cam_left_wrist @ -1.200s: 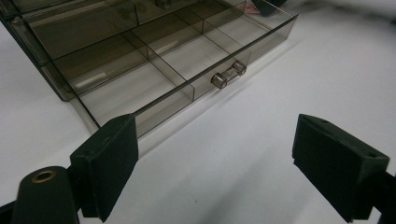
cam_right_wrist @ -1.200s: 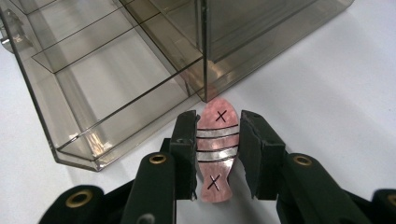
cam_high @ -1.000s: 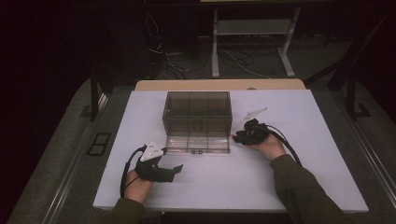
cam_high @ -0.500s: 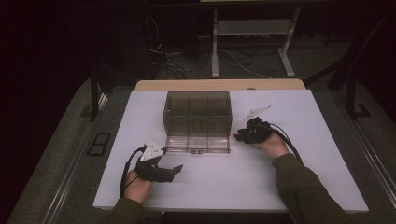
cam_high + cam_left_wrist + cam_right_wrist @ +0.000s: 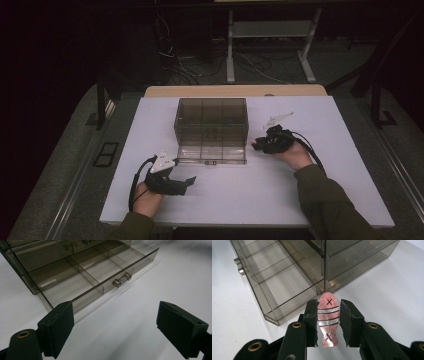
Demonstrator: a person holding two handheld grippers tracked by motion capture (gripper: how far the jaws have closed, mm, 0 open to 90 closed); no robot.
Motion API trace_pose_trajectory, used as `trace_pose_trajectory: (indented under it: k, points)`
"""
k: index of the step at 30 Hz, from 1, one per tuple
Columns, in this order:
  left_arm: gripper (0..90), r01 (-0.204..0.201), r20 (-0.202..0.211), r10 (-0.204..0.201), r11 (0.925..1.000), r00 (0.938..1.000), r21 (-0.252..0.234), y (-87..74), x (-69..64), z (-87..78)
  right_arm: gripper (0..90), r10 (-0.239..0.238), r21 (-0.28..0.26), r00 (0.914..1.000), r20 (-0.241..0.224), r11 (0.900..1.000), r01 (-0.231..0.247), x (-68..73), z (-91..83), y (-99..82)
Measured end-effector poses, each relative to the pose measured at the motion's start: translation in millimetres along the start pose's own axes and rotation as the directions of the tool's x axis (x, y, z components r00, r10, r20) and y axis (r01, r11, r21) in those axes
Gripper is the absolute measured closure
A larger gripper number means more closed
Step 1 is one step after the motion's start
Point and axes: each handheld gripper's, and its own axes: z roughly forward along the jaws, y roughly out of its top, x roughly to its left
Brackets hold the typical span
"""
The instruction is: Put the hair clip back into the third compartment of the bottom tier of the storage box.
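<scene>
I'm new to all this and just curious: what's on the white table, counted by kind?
Smoky clear drawer cabinet, bottom drawer pulled out: 1
Pink fish-shaped piece, clamped in the right gripper: 1
Hand-held grippers, counting the left gripper with its jaws apart: 2
Total: 4

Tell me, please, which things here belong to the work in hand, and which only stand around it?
In the work: pink fish piece clamped in the right gripper; drawer box; its pulled-out drawer.

Around: left gripper, open; table; cables on the floor.
</scene>
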Motion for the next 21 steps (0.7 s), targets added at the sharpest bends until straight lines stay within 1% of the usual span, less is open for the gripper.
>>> trace_pose_trajectory:
  k: [11, 16, 21]
  points:
    - [13.6, 0.0, 0.002, 0.0, 1.0, 1.0, -0.001, 0.1, 0.0, 0.4, 66.9, -0.003, -0.021, 0.9998, -0.02, 0.9998, 0.002, 1.8, -11.4, 1.7]
    - [13.6, 0.001, 0.002, -0.001, 1.0, 1.0, -0.001, 0.2, -0.2, 0.4, 66.9, 0.0, -0.028, 0.9991, -0.041, 0.9996, -0.001, 4.4, -15.5, 3.3]
    - [13.6, 0.001, 0.002, -0.001, 1.0, 1.0, -0.002, 0.1, -0.1, 0.3, 67.0, -0.009, -0.033, 0.9984, -0.055, 0.9994, 0.008, 7.3, -17.9, 5.0]
